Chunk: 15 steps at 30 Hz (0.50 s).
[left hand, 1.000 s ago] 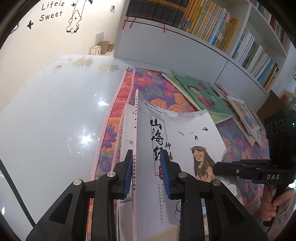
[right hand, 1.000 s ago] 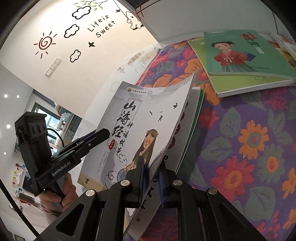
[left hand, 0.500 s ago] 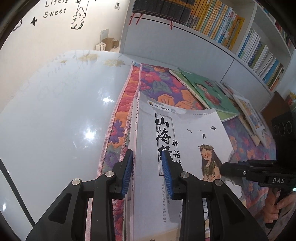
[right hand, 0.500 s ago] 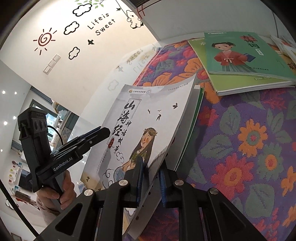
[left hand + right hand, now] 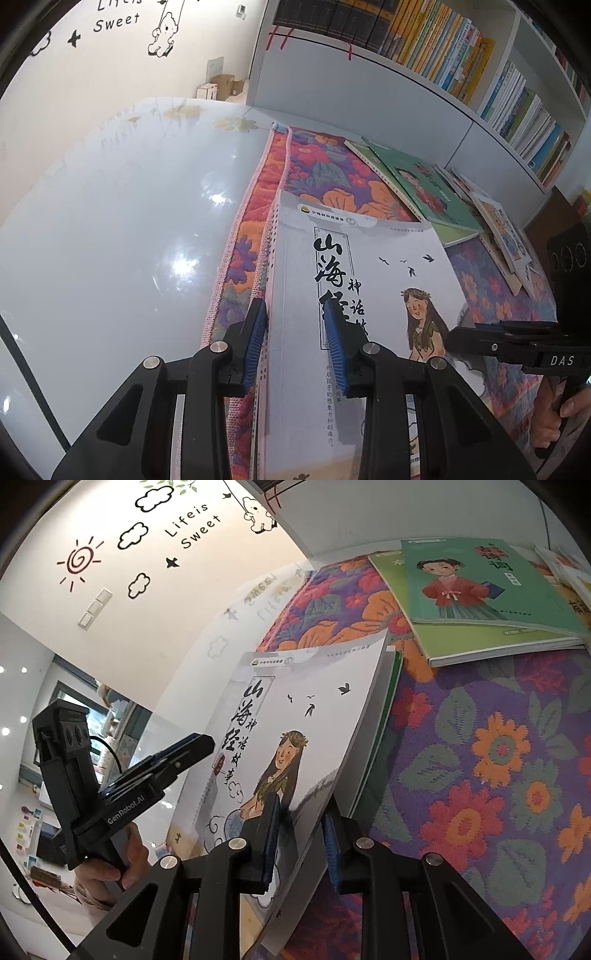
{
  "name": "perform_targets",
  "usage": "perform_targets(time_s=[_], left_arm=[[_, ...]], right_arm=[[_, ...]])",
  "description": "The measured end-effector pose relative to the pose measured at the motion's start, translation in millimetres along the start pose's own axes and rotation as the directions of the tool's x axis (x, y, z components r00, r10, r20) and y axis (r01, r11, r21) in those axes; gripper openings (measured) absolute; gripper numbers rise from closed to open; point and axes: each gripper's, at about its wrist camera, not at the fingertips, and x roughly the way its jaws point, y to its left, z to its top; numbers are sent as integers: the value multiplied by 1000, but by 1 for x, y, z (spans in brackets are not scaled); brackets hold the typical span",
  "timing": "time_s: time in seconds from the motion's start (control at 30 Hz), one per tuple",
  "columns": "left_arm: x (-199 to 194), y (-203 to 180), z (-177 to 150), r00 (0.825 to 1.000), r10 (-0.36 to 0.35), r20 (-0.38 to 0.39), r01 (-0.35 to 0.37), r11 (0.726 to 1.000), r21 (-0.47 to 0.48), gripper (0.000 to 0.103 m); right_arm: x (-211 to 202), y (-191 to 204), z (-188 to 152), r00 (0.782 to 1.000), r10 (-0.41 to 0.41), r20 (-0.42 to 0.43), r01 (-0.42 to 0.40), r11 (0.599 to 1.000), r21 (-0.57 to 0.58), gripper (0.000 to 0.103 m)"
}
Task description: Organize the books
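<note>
Glossy white table (image 5: 110,229), woven floral cloth (image 5: 498,775), smooth paper book cover (image 5: 369,266)

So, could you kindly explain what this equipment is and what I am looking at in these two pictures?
There is no robot here: a person holds a claw in each hand, and each claw carries a wide-angle camera looking along its two fingers. One picture is from the left claw, the other from the right claw; each also shows the other claw at its side. A glossy white table carries a flowered cloth. On the cloth lie a white picture book and, further back, some green books; a bookshelf stands behind. Both claws straddle the white picture book's edges, but their jaws have just been opening and the pads do not press it, so nothing is held.
</note>
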Motion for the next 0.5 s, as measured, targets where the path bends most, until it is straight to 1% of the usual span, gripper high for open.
perform_targets(time_s=[0.13, 0.2, 0.27, 0.33, 0.4, 0.5], left_arm=[[-1, 0, 0, 1000, -3, 2, 3, 1000, 2, 30], [-1, 2, -1, 1000, -3, 1, 3, 1000, -3, 30], [-2, 4, -1, 1000, -10, 1, 10, 1000, -11, 30], [-3, 5, -2, 1000, -13, 6, 13, 1000, -16, 30], [-2, 6, -1, 1000, -11, 7, 11, 1000, -20, 30], [0, 11, -2, 1000, 4, 9, -4, 999, -33, 30]], right_arm=[[-3, 2, 0, 999, -33, -12, 33, 999, 7, 31], [-5, 3, 0, 998, -64, -11, 64, 998, 12, 32], [-9, 2, 0, 994, -111, -5, 111, 994, 23, 32], [-11, 1, 0, 994, -114, -4, 114, 993, 24, 35], [-7, -1, -2, 991, -128, -24, 128, 991, 23, 36], [-3, -4, -7, 994, -96, -43, 97, 995, 35, 36]])
